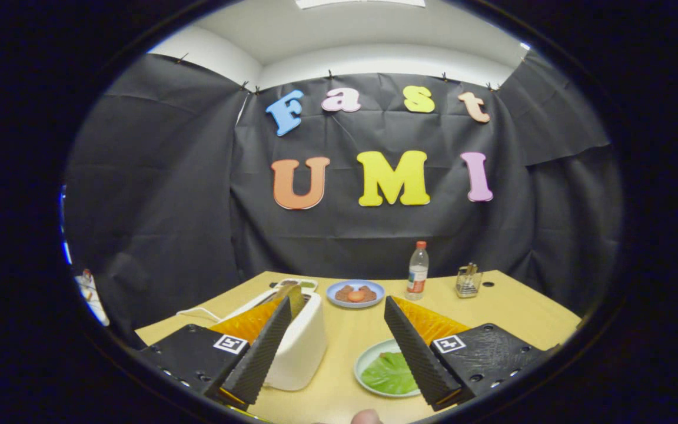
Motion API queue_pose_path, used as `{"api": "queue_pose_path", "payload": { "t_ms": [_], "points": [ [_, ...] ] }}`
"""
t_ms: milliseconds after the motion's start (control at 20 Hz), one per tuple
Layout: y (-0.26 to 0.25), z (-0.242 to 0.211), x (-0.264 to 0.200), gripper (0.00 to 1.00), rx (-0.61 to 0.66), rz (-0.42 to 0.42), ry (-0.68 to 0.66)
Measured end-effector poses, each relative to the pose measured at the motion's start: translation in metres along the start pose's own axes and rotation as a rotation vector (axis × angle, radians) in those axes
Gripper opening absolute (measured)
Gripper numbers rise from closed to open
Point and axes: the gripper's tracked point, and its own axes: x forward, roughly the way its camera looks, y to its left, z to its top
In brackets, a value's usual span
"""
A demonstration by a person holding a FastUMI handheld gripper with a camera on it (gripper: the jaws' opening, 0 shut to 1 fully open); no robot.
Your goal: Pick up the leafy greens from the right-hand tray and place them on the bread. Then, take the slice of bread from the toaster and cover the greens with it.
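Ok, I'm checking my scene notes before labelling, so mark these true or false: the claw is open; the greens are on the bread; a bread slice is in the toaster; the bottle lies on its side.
1. The claw is open: true, holding nothing.
2. The leafy greens are on the bread: false, they lie in a pale tray.
3. A bread slice stands in the toaster: true.
4. The bottle lies on its side: false, it stands upright.

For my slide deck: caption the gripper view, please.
Open gripper above table: leafy greens by one finger, toaster by the other, bread plate beyond.
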Motion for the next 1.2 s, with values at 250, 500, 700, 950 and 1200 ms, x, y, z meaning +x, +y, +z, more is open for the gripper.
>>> {"api": "queue_pose_path", "payload": {
  "t_ms": [250,500,700,950,1200],
  "points": [
    [0.049,-0.015,0.040,0.98,0.052,-0.016,0.054],
    [0.066,-0.029,0.079,0.96,-0.013,-0.061,0.089],
    [0.063,-0.041,0.107,0.82,-0.030,-0.107,0.137],
    [0.060,-0.060,0.125,0.49,-0.008,-0.122,0.214],
    [0.061,-0.062,0.130,0.18,0.026,-0.096,0.233]
  ]
}}
